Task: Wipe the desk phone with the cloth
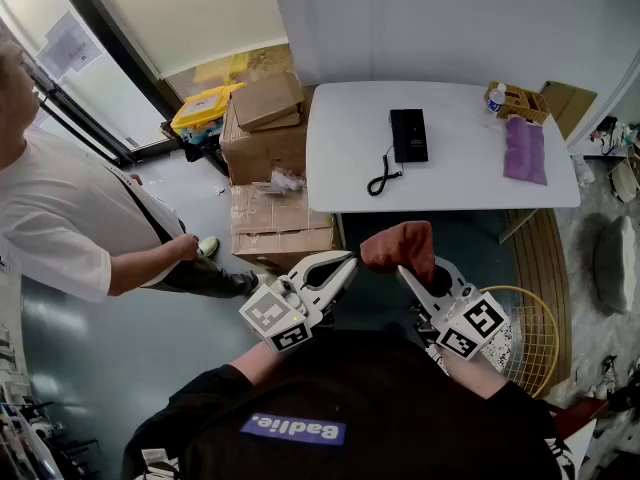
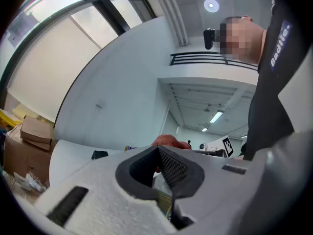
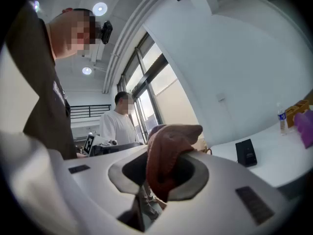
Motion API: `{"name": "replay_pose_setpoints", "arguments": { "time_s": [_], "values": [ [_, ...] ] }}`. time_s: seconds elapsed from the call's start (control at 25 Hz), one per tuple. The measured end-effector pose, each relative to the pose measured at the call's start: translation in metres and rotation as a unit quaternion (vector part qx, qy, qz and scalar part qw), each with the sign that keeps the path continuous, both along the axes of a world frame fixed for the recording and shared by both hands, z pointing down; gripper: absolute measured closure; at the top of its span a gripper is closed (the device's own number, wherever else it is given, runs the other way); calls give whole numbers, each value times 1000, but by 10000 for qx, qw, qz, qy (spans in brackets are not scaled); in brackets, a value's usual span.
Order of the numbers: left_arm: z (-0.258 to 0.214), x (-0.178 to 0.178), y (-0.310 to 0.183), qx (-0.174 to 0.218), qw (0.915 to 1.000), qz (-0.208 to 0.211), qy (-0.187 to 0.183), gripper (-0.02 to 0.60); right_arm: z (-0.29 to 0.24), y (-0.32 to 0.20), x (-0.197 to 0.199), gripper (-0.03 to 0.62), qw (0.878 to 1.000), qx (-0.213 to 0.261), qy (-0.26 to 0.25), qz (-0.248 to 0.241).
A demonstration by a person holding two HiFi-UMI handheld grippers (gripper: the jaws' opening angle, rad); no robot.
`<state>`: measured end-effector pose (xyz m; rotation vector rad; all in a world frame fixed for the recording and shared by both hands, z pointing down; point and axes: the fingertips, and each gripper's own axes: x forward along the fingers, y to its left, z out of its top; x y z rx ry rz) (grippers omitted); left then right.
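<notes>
Jaws on right gripper (image 1: 410,271) clamped the rust-red cloth (image 1: 400,248), left gripper (image 1: 343,263) closed on nothing; still approach stage, I'd guess, next up reaching the black desk phone (image 1: 408,134).

Bright, even ceiling and window light; fisheye-bent edges, near foreground perhaps slightly soft.

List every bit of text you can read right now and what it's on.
"Badlie": on a patch on the black shirt.
Too small to read: the paper sheet at upper left, and the bottle label.
The desk phone shows no readable print.
</notes>
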<state>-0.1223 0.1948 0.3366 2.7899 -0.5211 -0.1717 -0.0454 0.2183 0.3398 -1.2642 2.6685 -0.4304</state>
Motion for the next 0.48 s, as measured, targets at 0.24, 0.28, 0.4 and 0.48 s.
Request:
{"name": "replay_pose_setpoints", "arguments": {
  "time_s": [0.24,0.28,0.4,0.48],
  "values": [
    [-2,10,6,36,10000,-31,-18,575,0,6,8,500,10000,-22,-21,-71],
    [-3,13,7,39,10000,-47,-24,575,0,7,9,500,9999,-14,-16,-98],
    [-1,20,9,35,9999,-106,-31,575,1,9,16,500,9998,-17,-16,-183],
    [1,27,10,23,9999,-149,-33,575,3,10,21,500,9996,-45,-84,-257]
  ]
}}
